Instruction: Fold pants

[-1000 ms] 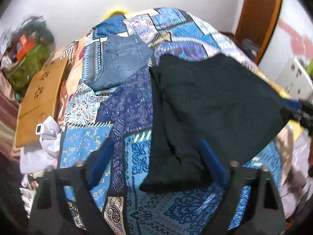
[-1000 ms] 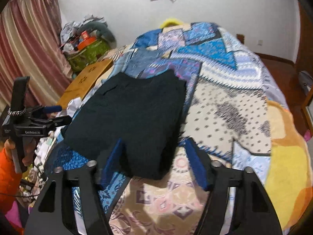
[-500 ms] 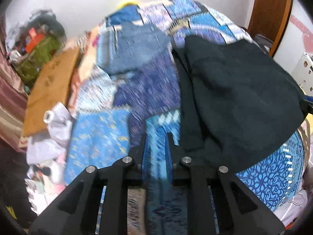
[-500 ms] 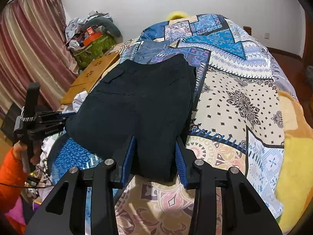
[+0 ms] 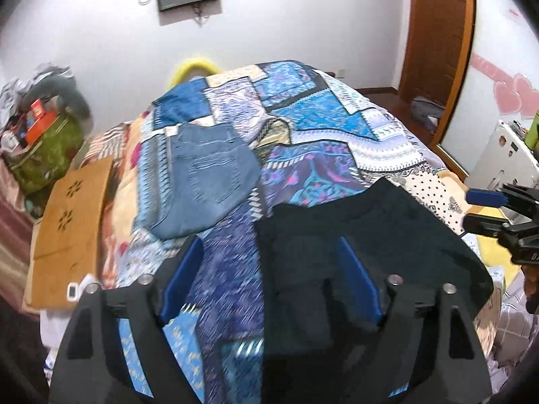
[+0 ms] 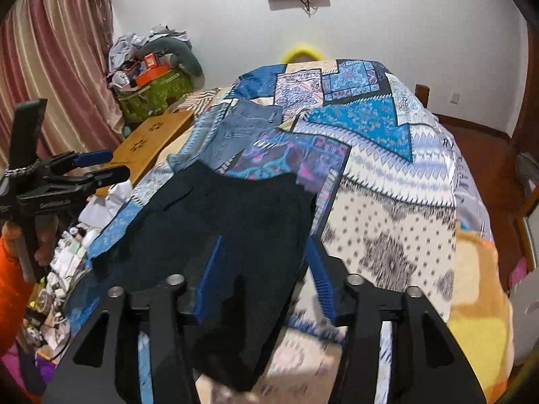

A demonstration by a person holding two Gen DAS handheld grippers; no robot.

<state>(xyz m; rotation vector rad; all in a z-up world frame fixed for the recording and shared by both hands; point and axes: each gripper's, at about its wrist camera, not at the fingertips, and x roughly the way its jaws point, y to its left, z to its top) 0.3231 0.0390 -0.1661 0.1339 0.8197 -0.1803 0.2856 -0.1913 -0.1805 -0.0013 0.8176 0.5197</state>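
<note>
The black pants (image 5: 370, 235) are lying folded on the patchwork bedspread (image 5: 303, 114), toward the near edge of the bed, with part of the fabric draping over that edge.

In the left wrist view, the left gripper (image 5: 269, 276) is hovering with its blue fingers (image 5: 182, 276) spread wide and gripping nothing. The left side of the pants is sitting between the fingers, and the right finger is showing against the dark cloth; whether it is touching cannot be told.

In the right wrist view, the right gripper (image 6: 266, 276) is also standing wide open and empty. The right side of the pants (image 6: 229, 222) is lying between its fingers (image 6: 212, 276), with the near end hanging down below them.

Folded blue jeans (image 5: 205, 175) are resting farther up the bed, toward its left edge, apart from the pants.
</note>
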